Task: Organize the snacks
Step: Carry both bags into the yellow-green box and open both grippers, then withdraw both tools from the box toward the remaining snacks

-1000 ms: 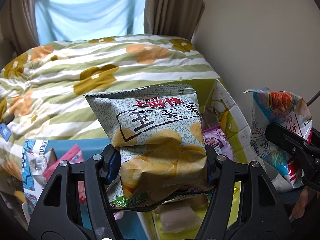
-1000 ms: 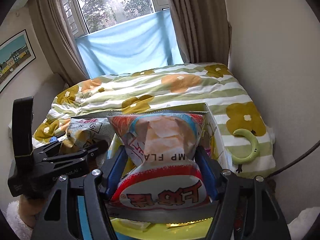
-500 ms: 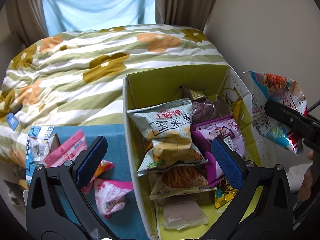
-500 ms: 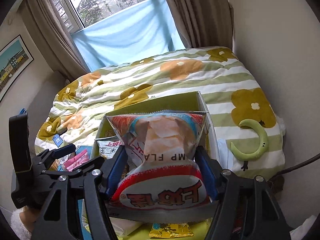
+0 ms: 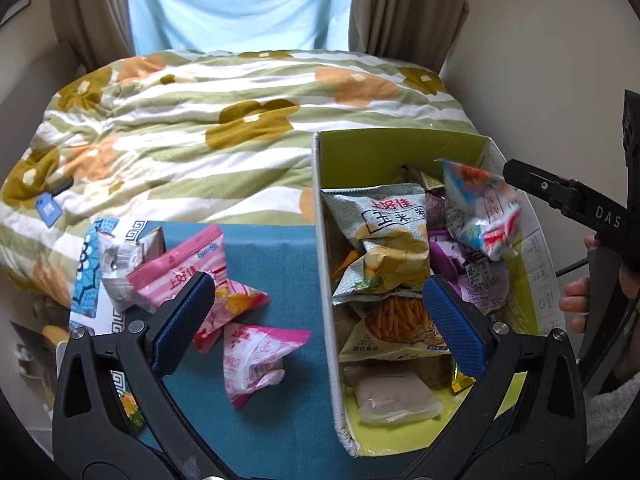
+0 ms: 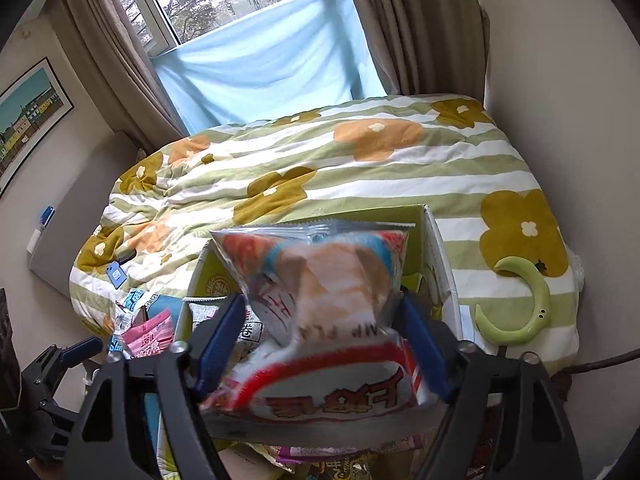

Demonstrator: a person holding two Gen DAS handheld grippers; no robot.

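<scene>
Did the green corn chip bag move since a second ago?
Yes. The green chip bag has left the open left gripper and gone down into the yellow box, where it lies on other snacks beside the box's left wall.

We count 1 cardboard box point(image 5: 325, 264), approx 7 snack bags inside box, 4 pink packets point(image 5: 256, 354) on blue cloth point(image 5: 276, 256), 1 silver packet point(image 5: 116, 264), 2 grippers.

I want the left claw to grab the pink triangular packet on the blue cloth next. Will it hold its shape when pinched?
Probably not: the pink triangular foil packet looks puffed and creased, so it should crumple. It seems light. Glossy film may slip against the open left claw.
</scene>
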